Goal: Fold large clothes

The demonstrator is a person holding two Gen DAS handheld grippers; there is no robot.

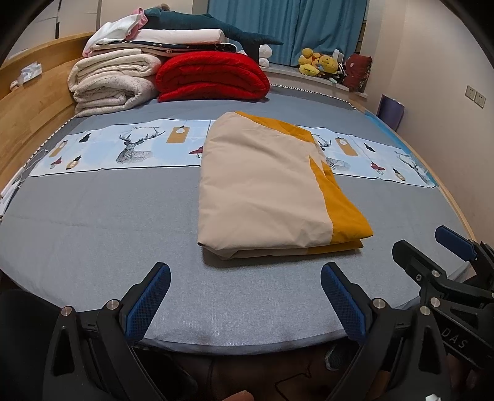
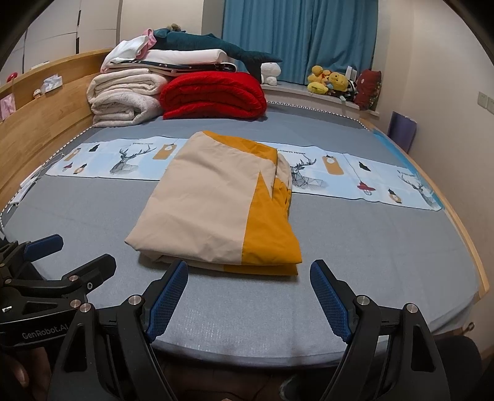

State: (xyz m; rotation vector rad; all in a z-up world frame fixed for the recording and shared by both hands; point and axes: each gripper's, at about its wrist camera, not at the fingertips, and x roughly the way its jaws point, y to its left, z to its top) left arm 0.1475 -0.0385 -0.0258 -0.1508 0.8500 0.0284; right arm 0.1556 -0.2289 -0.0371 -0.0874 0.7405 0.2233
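Note:
A beige and mustard-yellow cloth [image 1: 265, 185] lies folded into a thick rectangle on the grey bed [image 1: 92, 222]; it also shows in the right wrist view [image 2: 216, 209]. My left gripper [image 1: 245, 274] is open and empty, just short of the cloth's near edge. My right gripper [image 2: 248, 271] is open and empty, its fingertips close to the cloth's near folded edge. The right gripper shows at the right of the left wrist view [image 1: 432, 246]. The left gripper shows at the left of the right wrist view [image 2: 77, 250].
A patterned deer runner [image 1: 123, 148] crosses the bed under the cloth. Folded cream blankets [image 1: 111, 80], a red quilt [image 1: 213, 77] and a plush shark [image 1: 200, 27] sit at the far end. Wooden headboard [image 1: 34, 101] on the left, wall on the right.

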